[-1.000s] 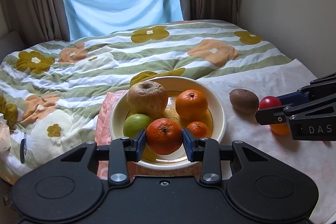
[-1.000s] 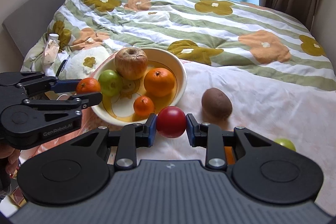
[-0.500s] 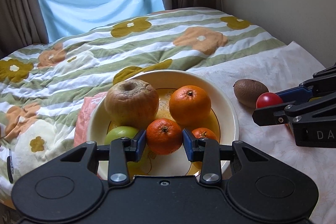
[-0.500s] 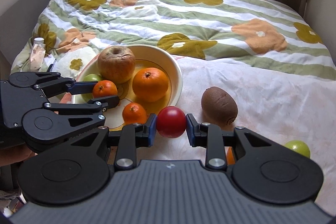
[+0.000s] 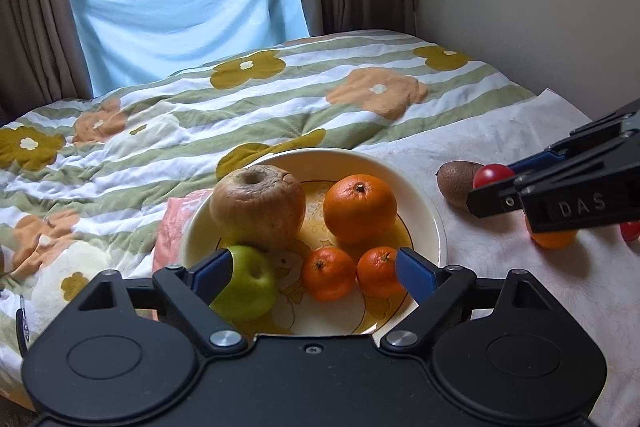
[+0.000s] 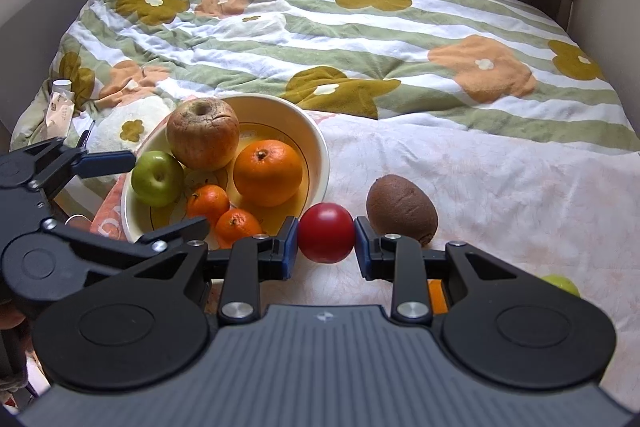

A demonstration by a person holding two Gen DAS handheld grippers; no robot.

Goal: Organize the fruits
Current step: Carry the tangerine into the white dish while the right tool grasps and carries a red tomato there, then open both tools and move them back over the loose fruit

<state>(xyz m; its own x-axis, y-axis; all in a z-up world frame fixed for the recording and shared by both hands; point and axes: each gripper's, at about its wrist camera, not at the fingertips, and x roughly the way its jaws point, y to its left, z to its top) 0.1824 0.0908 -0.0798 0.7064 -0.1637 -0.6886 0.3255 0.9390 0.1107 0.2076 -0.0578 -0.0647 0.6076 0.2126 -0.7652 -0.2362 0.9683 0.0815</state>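
A cream bowl (image 5: 430, 215) (image 6: 316, 147) on the bed holds a wrinkled brown apple (image 5: 258, 213), a green apple (image 5: 248, 283), a large orange (image 5: 360, 209) and two small mandarins (image 5: 329, 273). My left gripper (image 5: 312, 273) is open and empty over the bowl's near side, its jaws wide around the green apple and mandarins. My right gripper (image 6: 325, 239) is shut on a red round fruit (image 6: 326, 233) (image 5: 491, 175), just right of the bowl. A brown kiwi (image 6: 402, 207) (image 5: 456, 181) lies on the cloth beside it.
A white patterned cloth (image 6: 500, 187) covers the near bed; a flowered striped quilt (image 6: 360, 39) lies behind. Loose fruit on the cloth: a green one (image 6: 560, 283), an orange one (image 5: 554, 239) and a red one (image 5: 630, 229). A wall is at the right.
My left gripper has opened and let go of the small mandarin, which now lies in the bowl beside the other one. The right gripper still holds the red fruit, nearly unmoved.
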